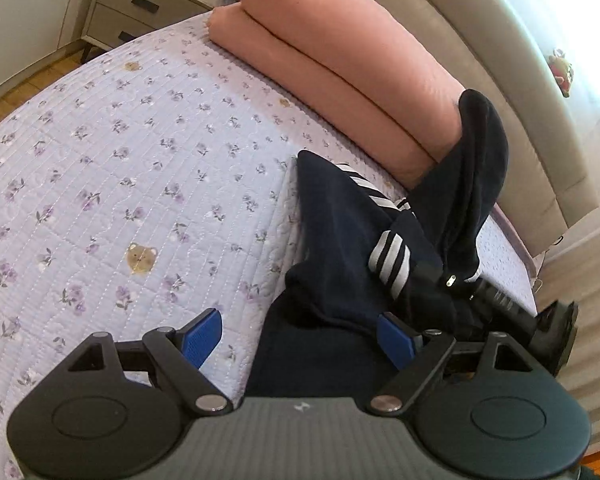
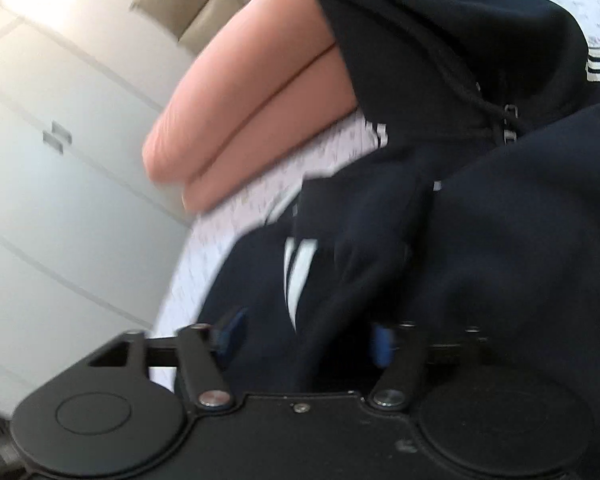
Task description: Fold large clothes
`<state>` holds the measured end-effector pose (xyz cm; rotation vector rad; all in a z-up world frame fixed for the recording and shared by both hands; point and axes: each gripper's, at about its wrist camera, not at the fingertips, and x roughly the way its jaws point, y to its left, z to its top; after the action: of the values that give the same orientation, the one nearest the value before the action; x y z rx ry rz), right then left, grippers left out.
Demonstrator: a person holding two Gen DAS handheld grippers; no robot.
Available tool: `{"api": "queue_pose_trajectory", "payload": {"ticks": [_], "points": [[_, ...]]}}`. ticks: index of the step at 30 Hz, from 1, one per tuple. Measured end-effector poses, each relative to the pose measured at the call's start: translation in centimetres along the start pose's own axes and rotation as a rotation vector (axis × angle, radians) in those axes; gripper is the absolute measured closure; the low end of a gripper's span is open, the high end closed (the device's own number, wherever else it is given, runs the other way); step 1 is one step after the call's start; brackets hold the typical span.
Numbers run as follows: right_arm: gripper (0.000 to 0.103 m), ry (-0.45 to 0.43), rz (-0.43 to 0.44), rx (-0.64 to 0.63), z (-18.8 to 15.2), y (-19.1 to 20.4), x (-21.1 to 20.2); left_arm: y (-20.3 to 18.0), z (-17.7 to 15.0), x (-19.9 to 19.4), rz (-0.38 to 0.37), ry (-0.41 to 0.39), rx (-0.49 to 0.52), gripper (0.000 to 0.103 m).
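the hoodie (image 1: 340, 220) lies crumpled on the right side of the quilt (image 1: 120, 160), a navy heap with white stripes on the sleeves, its far part propped up against the pink duvet (image 1: 340, 60) by the headboard (image 1: 480, 40); in my right view i can see the hood, drawstring and zip pull, so the front looks to be facing up. as i judge it, nothing is folded yet and the step in hand is to get the heap spread flat. to do that well i should take a single layer at an edge or hem with each tool, not a bunched handful, then lift and pull the two holds apart over the bare quilt to my left so the sleeves fall free. my left gripper (image 1: 300, 340) is held low over the near edge of the cloth, pointing across the bed, fingers spread wide with cloth between them but nothing pinched. my right gripper (image 2: 304, 340) is tipped over on its side and pushed right into the heap, also parted wide; the view is blurred, and fabric drapes over its right finger, but i see no grip on it.
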<state>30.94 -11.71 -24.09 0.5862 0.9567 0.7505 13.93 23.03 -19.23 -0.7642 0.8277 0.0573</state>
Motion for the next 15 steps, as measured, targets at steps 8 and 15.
{"api": "queue_pose_trajectory", "payload": {"ticks": [8, 15], "points": [[0.095, -0.354, 0.041, -0.464, 1.0, 10.6, -6.4, 0.1, 0.1, -0.4, -0.026, -0.055, -0.008, 0.017], [0.019, 0.092, -0.099, -0.739, -3.8, 12.8, 0.7, 0.0, 0.3, -0.3, -0.013, -0.065, -0.009, 0.016]]}}
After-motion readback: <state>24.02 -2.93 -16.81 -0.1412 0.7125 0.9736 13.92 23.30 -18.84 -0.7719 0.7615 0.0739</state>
